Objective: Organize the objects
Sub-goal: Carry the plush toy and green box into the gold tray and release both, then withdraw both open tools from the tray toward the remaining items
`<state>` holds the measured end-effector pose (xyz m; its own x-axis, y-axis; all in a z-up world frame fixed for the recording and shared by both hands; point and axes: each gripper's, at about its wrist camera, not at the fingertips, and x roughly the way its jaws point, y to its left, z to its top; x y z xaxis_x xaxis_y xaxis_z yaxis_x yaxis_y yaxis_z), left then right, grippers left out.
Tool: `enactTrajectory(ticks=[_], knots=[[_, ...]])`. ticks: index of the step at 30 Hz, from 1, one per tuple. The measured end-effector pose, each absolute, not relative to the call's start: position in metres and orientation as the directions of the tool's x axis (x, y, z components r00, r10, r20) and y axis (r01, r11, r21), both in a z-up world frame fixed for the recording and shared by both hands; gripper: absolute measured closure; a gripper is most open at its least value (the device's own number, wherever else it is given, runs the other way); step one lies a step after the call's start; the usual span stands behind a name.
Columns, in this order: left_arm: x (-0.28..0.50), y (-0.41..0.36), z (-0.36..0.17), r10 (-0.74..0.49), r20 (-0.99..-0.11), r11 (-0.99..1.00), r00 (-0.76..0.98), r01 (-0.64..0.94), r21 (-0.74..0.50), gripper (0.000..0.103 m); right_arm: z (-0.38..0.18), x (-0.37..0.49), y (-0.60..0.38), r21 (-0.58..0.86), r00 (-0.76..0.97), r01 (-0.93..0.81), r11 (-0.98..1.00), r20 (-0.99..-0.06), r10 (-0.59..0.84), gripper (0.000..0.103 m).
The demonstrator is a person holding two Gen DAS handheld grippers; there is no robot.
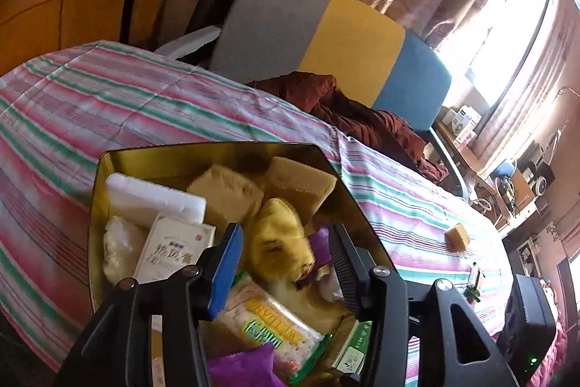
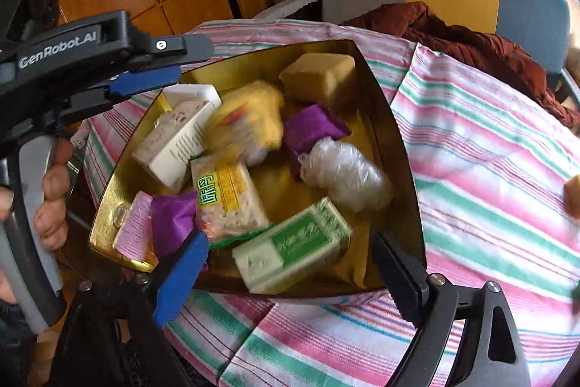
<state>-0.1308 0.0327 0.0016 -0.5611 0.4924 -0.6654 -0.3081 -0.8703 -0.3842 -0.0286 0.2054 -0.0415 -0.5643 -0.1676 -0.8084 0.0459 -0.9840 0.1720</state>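
Right wrist view shows the right gripper (image 2: 290,272) open wide with nothing in it, right over the near edge of the gold tin (image 2: 406,147), and the tin is full of packs, a green box (image 2: 293,249) and sponges. Left gripper (image 1: 286,263) is part open and empty too, over the yellow toy (image 1: 279,242) in the tin. I think the filling step is near its end, and next a hand must reach the far sponge (image 1: 457,234) on the cloth (image 1: 145,104).
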Motion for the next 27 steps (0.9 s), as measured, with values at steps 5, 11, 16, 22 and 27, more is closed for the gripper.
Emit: enactTrajectory(ticks=[5,11,16,22,27], knots=[[-0.116,0.018,0.000,0.444,-0.671,-0.895,-0.593,-0.273,-0.352,0.053,-0.038,-0.024,0.205,0.175,-0.569,0.049,-0.983,-0.804,-0.172,0.009],[-0.087,0.020,-0.001,0.387,-0.672,-0.922,-0.631,-0.287,-0.261,0.053,-0.033,-0.019,0.203,0.157,-0.588,0.033,-0.987,-0.796,-0.147,0.006],[-0.066,0.030,0.001,0.342,-0.669,-0.935,-0.660,-0.308,-0.174,0.053,-0.023,-0.014,0.204,0.118,-0.623,0.003,-0.993,-0.777,-0.094,0.001],[-0.049,0.042,0.004,0.301,-0.657,-0.938,-0.691,-0.338,-0.074,0.053,-0.014,-0.007,0.204,0.070,-0.648,-0.029,-0.997,-0.761,-0.034,0.000],[-0.040,0.047,0.007,0.294,-0.650,-0.934,-0.701,-0.354,-0.041,0.053,-0.007,-0.002,0.207,0.039,-0.669,-0.054,-0.998,-0.743,0.007,0.000]])
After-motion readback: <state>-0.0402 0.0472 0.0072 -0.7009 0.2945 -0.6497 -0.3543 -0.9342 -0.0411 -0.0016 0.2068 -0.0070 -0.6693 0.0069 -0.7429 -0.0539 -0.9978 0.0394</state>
